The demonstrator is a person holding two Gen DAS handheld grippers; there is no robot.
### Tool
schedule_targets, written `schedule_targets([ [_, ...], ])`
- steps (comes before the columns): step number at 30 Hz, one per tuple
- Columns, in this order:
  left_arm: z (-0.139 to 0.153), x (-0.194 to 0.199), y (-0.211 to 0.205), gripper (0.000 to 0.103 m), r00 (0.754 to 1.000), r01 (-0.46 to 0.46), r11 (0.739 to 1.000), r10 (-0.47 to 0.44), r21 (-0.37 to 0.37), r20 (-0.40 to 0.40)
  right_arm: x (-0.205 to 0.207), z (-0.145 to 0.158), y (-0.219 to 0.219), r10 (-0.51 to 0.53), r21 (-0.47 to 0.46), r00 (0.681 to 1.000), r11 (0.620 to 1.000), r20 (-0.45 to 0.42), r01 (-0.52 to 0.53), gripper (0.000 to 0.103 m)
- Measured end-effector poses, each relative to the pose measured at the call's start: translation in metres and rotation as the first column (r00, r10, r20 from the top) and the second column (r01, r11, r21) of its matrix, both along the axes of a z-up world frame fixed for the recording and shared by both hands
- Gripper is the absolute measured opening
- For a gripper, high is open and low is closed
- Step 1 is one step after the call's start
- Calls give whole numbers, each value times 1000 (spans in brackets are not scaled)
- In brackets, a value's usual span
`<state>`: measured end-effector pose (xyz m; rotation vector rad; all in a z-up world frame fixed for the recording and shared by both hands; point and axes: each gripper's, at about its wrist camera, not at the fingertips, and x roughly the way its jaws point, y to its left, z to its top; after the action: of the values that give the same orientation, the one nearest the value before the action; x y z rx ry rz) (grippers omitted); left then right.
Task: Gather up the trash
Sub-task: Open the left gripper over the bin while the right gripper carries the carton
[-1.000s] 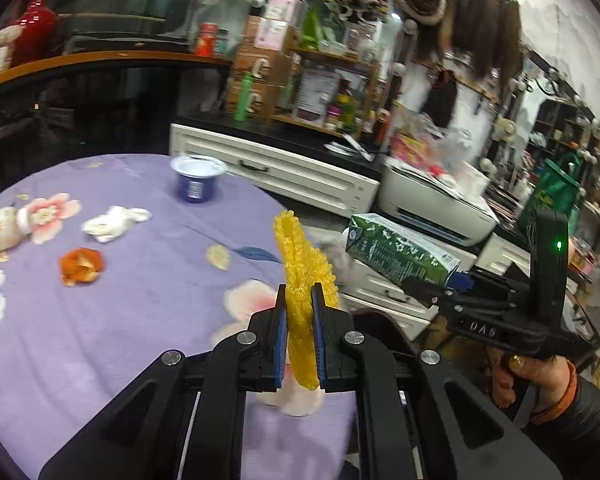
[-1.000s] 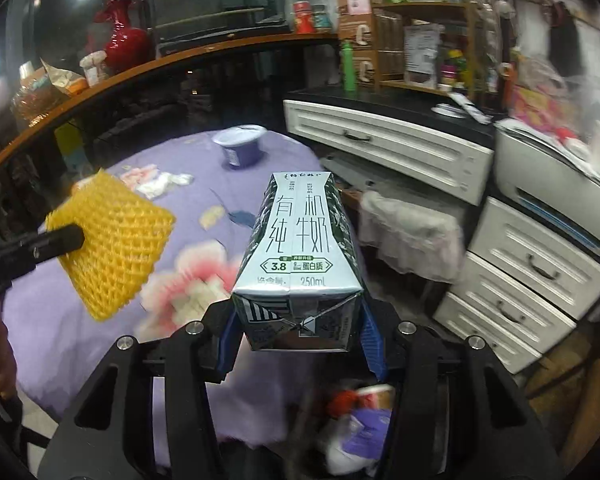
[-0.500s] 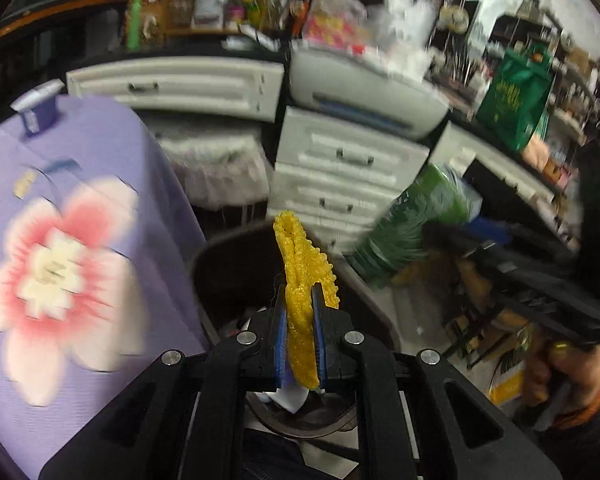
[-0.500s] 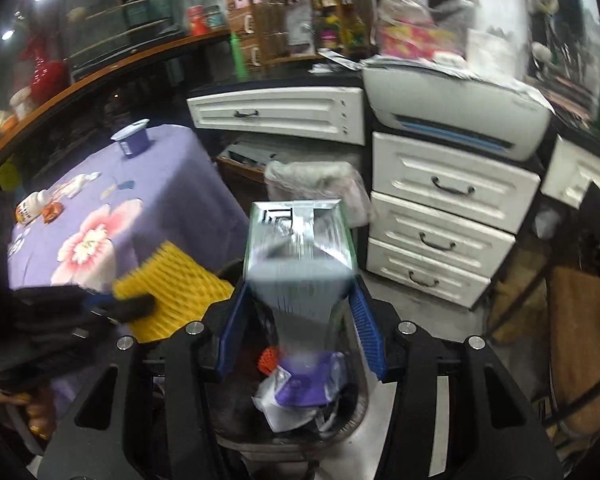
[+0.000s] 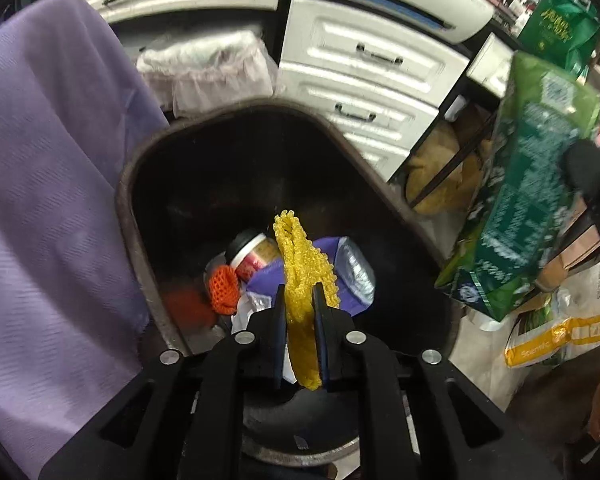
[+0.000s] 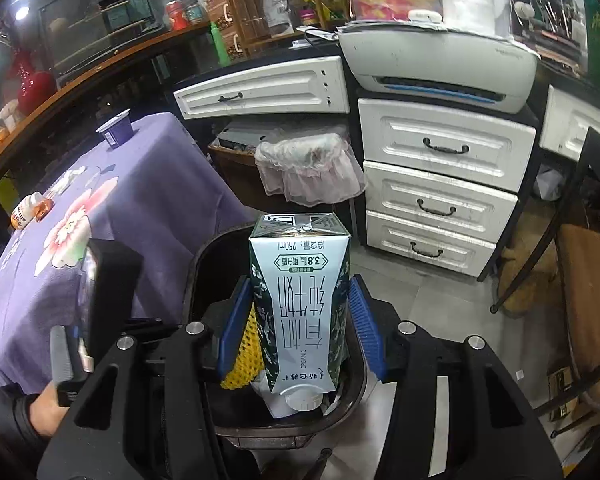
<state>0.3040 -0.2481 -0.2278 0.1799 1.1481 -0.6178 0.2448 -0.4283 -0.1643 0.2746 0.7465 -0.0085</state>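
A cluttered shop (stocked shelves [image 6: 256, 4], glass display case [image 6: 100, 20], printer [image 6: 440, 64]).

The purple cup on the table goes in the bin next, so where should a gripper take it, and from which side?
Grip the purple cup across its side wall, just under the lid rim, coming in level from the near edge of the table. It stands upright, its rim flares wider than its body, which should stop it slipping, and nothing stands close beside it.

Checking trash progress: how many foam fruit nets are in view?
2. A yellow foam mesh net sits between the left gripper's opening jaws; an orange one lies in the black bin. Others may be buried.
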Motion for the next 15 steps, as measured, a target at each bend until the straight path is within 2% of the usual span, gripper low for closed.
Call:
schedule_targets([
  [2, -7, 1, 0, 41, 1000, -11, 1000, 11, 24, -9, 1, -4, 0, -2, 4, 1000, 1000, -5, 2, 50],
  [3, -8, 2, 1, 56, 1000, -19, 999, 19, 26, -9, 1, -5, 0, -3, 4, 1000, 1000, -7, 3, 50],
  [9, 4, -1, 9, 60, 999, -34, 999, 34, -31, 7, 5, -10, 0, -1, 4, 1000, 1000, -18, 1, 50],
  [15, 48, -16, 20, 63, 993, -38, 993, 50, -116, 108, 10, -15, 2, 16, 13, 999, 1000, -31, -16, 50],
])
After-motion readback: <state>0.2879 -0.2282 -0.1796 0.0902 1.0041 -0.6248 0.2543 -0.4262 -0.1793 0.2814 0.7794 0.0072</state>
